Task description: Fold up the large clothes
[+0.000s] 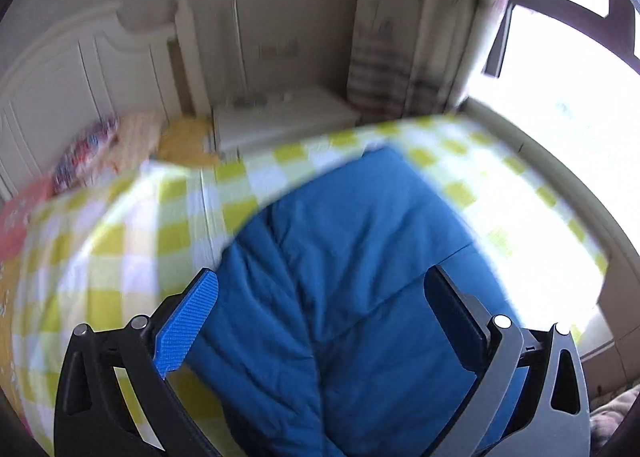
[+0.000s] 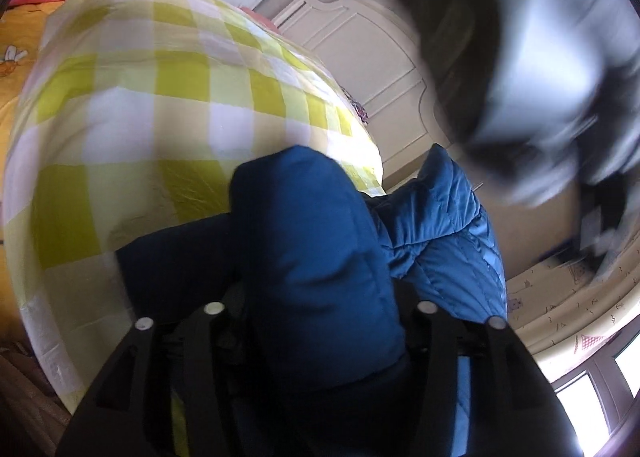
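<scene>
With my left gripper (image 1: 320, 321) wide open and empty above the blue padded jacket (image 1: 340, 257), and a thick fold of it filling my right gripper (image 2: 320, 309), grip unclear, I judge one fold just laid; next I must flatten it.

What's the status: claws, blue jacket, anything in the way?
Left claw open above blue jacket, empty. Right claw: jacket bulk between fingers, grip unclear. Jacket on checked bedspread. Nothing blocking.

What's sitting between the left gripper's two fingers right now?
Only the blue padded jacket, lying on the checked bedcover beyond the left gripper. Its jaws stand wide apart, pads touching nothing, as the left wrist view shows.
</scene>
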Tool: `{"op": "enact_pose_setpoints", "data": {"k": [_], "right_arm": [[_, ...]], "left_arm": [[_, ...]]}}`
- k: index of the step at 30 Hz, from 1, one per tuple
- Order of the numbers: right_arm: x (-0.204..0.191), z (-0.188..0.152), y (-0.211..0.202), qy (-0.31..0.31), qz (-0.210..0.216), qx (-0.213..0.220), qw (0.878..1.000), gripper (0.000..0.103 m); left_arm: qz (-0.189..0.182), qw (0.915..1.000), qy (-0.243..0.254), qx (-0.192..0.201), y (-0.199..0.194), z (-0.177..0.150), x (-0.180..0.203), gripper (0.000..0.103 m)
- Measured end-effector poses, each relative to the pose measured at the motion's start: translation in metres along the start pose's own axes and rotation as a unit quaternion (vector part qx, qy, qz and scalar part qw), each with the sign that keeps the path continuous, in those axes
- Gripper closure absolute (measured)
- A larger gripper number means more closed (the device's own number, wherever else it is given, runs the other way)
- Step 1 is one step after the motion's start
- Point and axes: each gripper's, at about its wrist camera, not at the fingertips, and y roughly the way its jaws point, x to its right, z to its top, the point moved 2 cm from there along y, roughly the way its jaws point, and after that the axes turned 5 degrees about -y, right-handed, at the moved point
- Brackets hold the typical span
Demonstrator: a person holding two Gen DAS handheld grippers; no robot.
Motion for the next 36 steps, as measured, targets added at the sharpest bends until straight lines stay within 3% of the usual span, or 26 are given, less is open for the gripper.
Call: {"op": "enact_pose_setpoints", "data": {"k": [1,2,3,4,6,9,15,19,21,22,23,24,26,27,31,33,35,36], "right_arm": [[0.001,-0.002,-0.003,0.000,0.010,0.009,1.000,0.041],[0.002,-0.004,-0.006,0.001,0.025,0.018,1.000,0.039],[0.004,-0.007,-0.013,0.003,0.052,0.032,0.998,0.036],[0.007,-0.010,-0.021,0.008,0.080,0.043,0.996,0.029],[0.018,-0.020,-0.042,0.038,0.154,0.071,0.985,0.024],[0.046,-0.034,-0.073,0.089,0.194,0.111,0.971,0.025],[0.133,-0.071,-0.111,0.225,0.145,0.149,0.952,0.032],[0.164,-0.099,-0.081,0.317,0.100,0.091,0.939,0.039],[0.138,-0.101,-0.038,0.307,0.177,0.023,0.935,0.040],[0.114,-0.097,-0.023,0.274,0.178,0.003,0.945,0.038],[0.098,-0.092,-0.022,0.245,0.156,0.013,0.957,0.038],[0.087,-0.089,-0.019,0.228,0.152,0.014,0.962,0.038],[0.081,-0.082,-0.013,0.215,0.156,0.006,0.964,0.038],[0.083,-0.082,-0.011,0.216,0.165,0.007,0.962,0.038],[0.084,-0.083,-0.006,0.220,0.166,0.010,0.961,0.038],[0.085,-0.085,-0.006,0.221,0.167,0.010,0.961,0.038],[0.081,-0.084,-0.006,0.222,0.169,0.012,0.960,0.038],[0.071,-0.081,-0.007,0.218,0.169,0.014,0.961,0.038]], "left_arm": [[0.042,0.9987,0.017,-0.023,0.027,-0.014,-0.005,0.004],[0.032,0.9990,0.015,-0.029,0.040,-0.025,-0.009,0.004],[-0.006,0.9995,-0.024,-0.018,0.047,-0.037,-0.025,0.004],[-0.018,0.9988,-0.043,-0.015,0.049,-0.044,-0.034,0.004],[-0.013,0.9984,-0.055,0.001,0.047,-0.054,-0.042,0.004],[-0.001,0.9980,-0.059,0.023,0.042,-0.061,-0.043,0.004],[-0.019,0.9966,-0.075,0.028,0.036,-0.057,-0.045,0.004],[-0.032,0.9952,-0.087,0.031,0.033,-0.060,-0.050,0.004],[-0.040,0.9943,-0.095,0.028,0.033,-0.061,-0.054,0.004],[-0.045,0.9940,-0.096,0.027,0.032,-0.061,-0.055,0.004],[-0.042,0.9944,-0.094,0.023,0.029,-0.061,-0.056,0.004],[-0.018,0.9959,-0.086,0.022,0.019,-0.059,-0.055,0.004],[0.053,0.9950,-0.072,0.045,-0.008,-0.053,-0.053,0.004],[0.067,0.9930,-0.069,0.068,-0.026,-0.049,-0.051,0.004],[0.033,0.9903,-0.063,0.119,-0.073,-0.038,-0.027,0.004],[0.052,0.9937,-0.032,0.094,-0.061,-0.043,-0.006,0.004],[0.111,0.9936,-0.001,0.022,-0.009,-0.062,0.005,0.004],[0.096,0.9949,-0.007,0.029,0.007,-0.072,0.002,0.004]]}}
